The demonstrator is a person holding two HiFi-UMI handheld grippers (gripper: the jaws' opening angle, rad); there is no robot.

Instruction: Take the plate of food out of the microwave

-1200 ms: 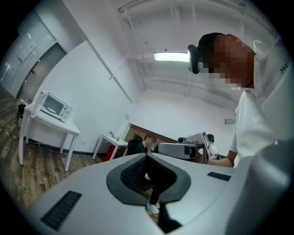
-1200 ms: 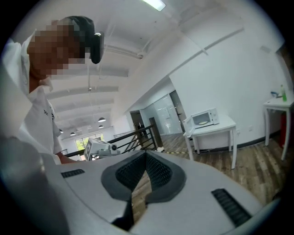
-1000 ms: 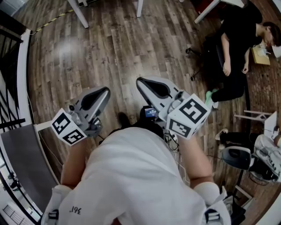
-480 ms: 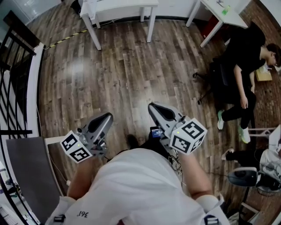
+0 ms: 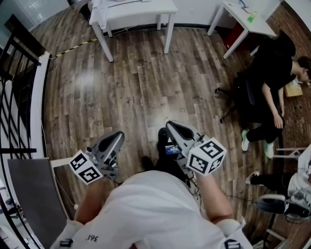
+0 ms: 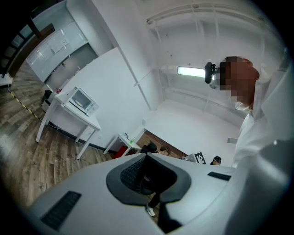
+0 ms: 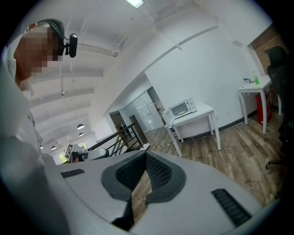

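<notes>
A white microwave (image 6: 81, 100) (image 7: 183, 108) stands on a white table (image 5: 138, 9) (image 6: 87, 122) (image 7: 202, 114) far across the wood floor. Its door looks shut, and no plate shows. I hold both grippers close in front of my chest, well short of the table. My left gripper (image 5: 117, 136) (image 6: 147, 155) is shut with nothing in it. My right gripper (image 5: 171, 125) (image 7: 146, 153) is also shut and empty, its tips together.
A person in black (image 5: 272, 58) sits on a chair at the right, near a second small white table (image 5: 243, 13). A black railing (image 5: 17, 63) and a grey panel (image 5: 29, 194) line the left side. Wood floor (image 5: 131, 87) lies between me and the table.
The white table has come into the head view at the top and drawn nearer. Both grippers sit lower in the view, still shut and close to my body.
</notes>
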